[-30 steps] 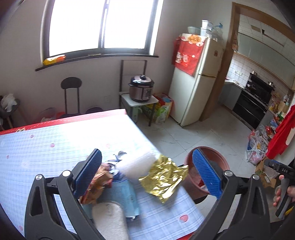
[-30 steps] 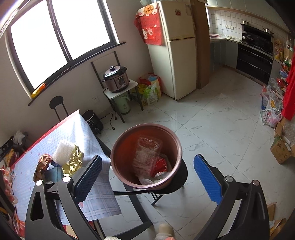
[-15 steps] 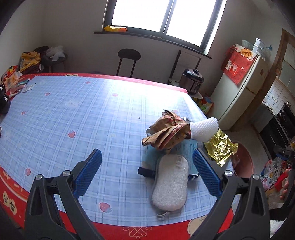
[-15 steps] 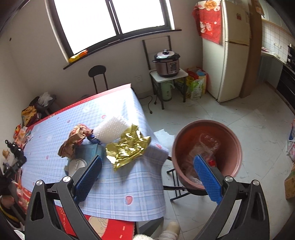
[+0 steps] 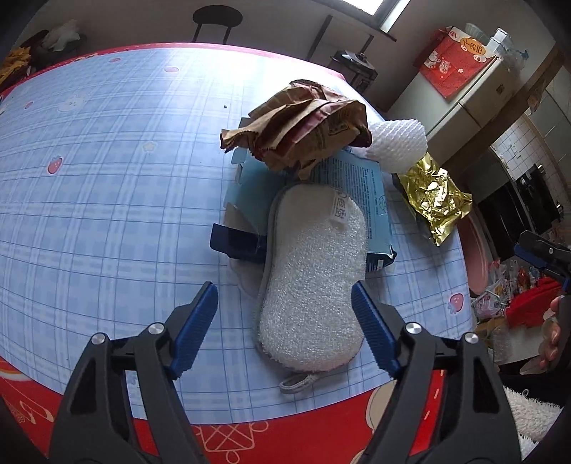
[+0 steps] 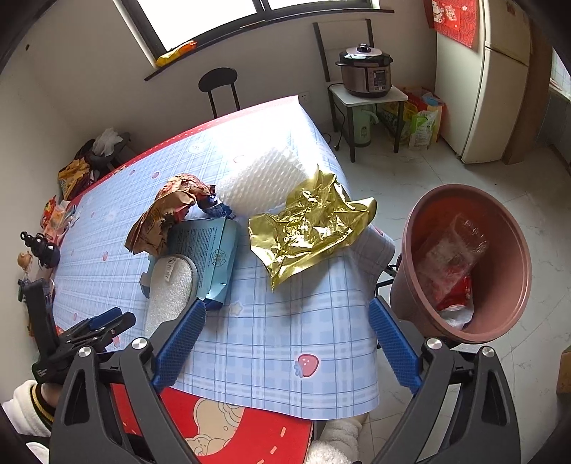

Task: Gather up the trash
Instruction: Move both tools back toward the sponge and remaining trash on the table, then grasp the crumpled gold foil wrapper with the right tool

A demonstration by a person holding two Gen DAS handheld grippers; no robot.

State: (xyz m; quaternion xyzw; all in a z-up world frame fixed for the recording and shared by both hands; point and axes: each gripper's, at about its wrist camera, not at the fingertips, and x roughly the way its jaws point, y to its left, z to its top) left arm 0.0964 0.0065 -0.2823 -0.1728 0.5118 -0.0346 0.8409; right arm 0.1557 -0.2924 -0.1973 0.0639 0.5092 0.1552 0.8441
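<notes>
Brown wrapper (image 5: 303, 132) + foam net (image 5: 396, 144) piled behind, blue box (image 5: 360, 200) under white pad (image 5: 314, 282). Pad sits btwn left hand-held gripper (image 5: 285, 332) jaws, wide open, empty. Right hand-held gripper (image 6: 285, 348) open, empty; gold foil (image 6: 307, 228) ahead on table (image 6: 267, 339), bin (image 6: 464, 264) to right.

We're in a home's dining corner opening onto a kitchen: a table (image 6: 271, 342) under a blue plaid cloth with strawberries, a tall cream fridge (image 6: 478, 82) hung with a red decoration, and a pressure cooker (image 6: 364, 71) on a small stand. Beside it we've got a black stool (image 6: 218, 84) under the window (image 6: 214, 21), and white floor tiles (image 6: 446, 171) running towards dark kitchen cabinets (image 5: 514, 210).
</notes>
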